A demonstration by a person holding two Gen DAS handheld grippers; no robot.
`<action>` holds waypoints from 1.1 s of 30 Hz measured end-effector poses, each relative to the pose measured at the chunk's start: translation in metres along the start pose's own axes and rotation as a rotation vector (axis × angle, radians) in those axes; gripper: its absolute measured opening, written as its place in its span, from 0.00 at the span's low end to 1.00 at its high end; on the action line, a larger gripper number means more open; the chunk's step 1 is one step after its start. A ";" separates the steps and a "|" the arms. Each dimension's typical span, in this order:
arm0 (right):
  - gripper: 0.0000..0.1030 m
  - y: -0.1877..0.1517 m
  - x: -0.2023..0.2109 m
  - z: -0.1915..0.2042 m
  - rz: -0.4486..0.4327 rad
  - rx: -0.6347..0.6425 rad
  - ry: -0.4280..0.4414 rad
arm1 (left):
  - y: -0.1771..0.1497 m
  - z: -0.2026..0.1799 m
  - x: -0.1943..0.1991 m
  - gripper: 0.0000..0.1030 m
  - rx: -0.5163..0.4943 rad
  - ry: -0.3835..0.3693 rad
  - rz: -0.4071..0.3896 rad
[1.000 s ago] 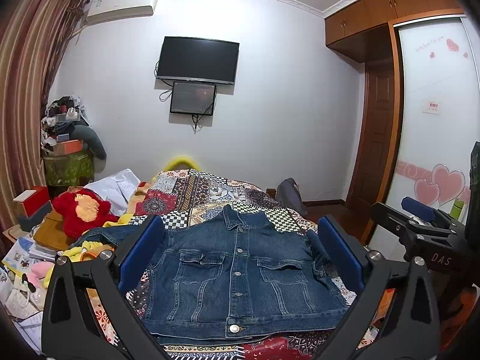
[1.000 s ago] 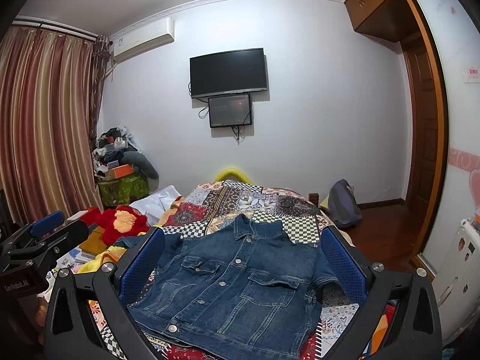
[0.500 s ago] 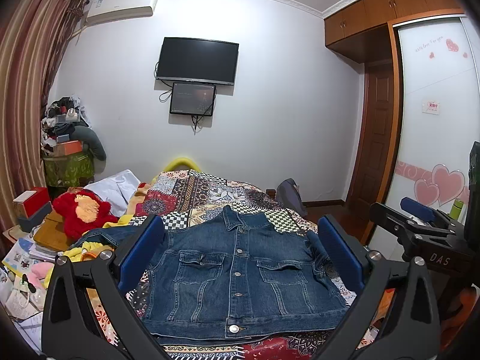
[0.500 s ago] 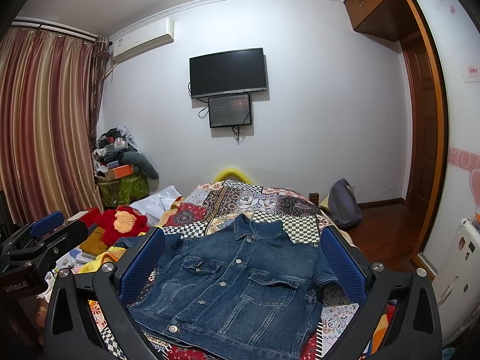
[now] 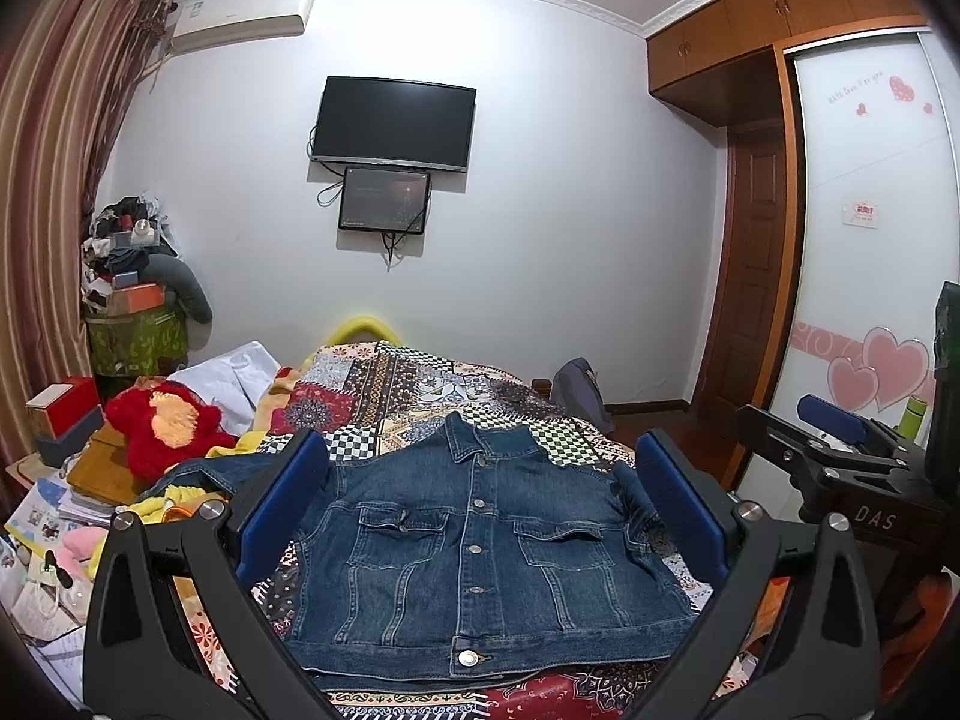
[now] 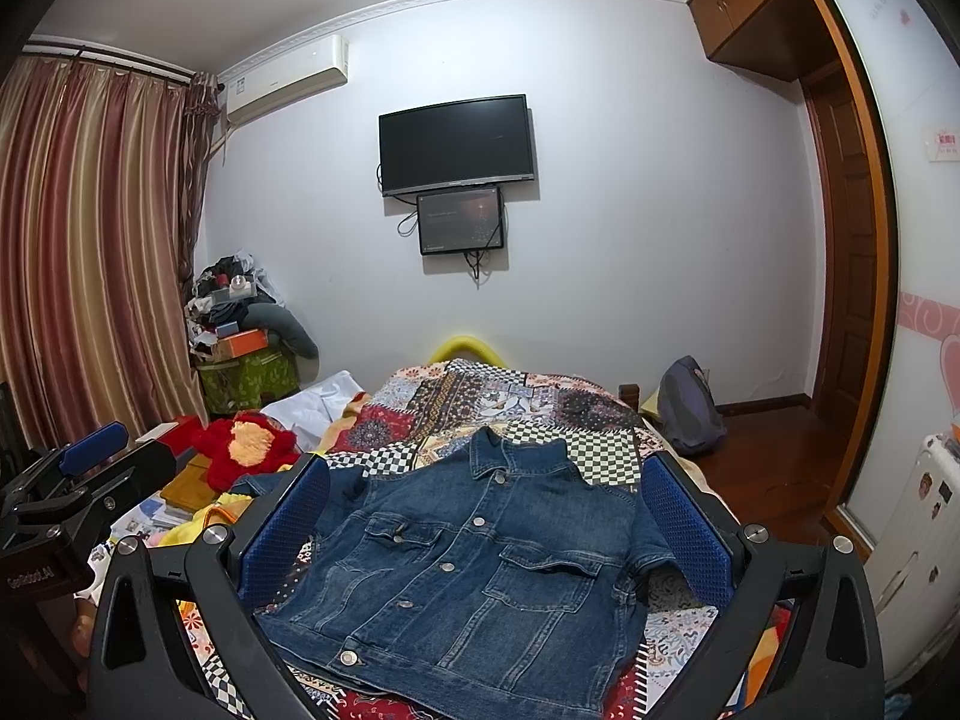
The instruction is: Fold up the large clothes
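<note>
A blue denim jacket [image 5: 480, 546] lies flat and buttoned, front up, on the patchwork bedspread [image 5: 408, 384], collar toward the far wall. One sleeve trails off to the left and the other is bunched at the right. My left gripper [image 5: 480, 510] hovers above the jacket's near hem, open, with nothing between its blue pads. The right gripper [image 6: 486, 522] hangs open over the same jacket [image 6: 474, 564] from slightly to the right, also empty. Each gripper shows at the edge of the other's view: the right gripper [image 5: 840, 450] and the left gripper [image 6: 72, 480].
A red plush toy [image 5: 162, 426], yellow cloth and stacks of books and papers crowd the left bedside. White fabric [image 5: 240, 372] lies at the bed's far left. A grey backpack [image 6: 690, 414] leans by the right side. A wardrobe and door stand at the right.
</note>
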State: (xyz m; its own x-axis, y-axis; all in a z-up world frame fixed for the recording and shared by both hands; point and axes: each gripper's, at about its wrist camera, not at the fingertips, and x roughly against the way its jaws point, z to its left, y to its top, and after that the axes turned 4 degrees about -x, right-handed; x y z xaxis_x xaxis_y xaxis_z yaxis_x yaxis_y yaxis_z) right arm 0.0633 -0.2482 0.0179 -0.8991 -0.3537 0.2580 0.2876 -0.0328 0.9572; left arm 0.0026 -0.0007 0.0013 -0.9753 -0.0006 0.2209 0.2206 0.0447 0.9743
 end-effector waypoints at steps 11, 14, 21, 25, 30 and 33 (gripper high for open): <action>1.00 -0.001 -0.003 0.002 0.002 -0.001 0.001 | -0.001 0.004 -0.002 1.00 0.007 0.007 0.005; 1.00 0.001 0.001 0.011 0.006 0.000 0.004 | -0.002 0.006 -0.004 1.00 0.013 0.008 0.010; 1.00 -0.002 -0.013 0.014 0.044 0.002 0.003 | -0.007 0.017 -0.016 1.00 0.022 0.023 0.031; 1.00 -0.005 -0.032 0.017 0.087 0.006 0.004 | -0.012 0.033 -0.034 1.00 0.027 0.053 0.065; 1.00 -0.013 -0.070 0.018 0.172 0.004 0.005 | -0.020 0.063 -0.068 1.00 0.042 0.112 0.122; 1.00 -0.018 -0.099 0.018 0.222 0.004 0.003 | -0.027 0.088 -0.097 1.00 0.056 0.150 0.179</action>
State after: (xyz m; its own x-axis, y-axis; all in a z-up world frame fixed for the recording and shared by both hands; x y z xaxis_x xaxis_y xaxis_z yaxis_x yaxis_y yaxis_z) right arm 0.1408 -0.1954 -0.0224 -0.8128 -0.3550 0.4620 0.4768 0.0503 0.8776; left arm 0.0901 0.0857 -0.0498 -0.9072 -0.1362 0.3981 0.3850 0.1128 0.9160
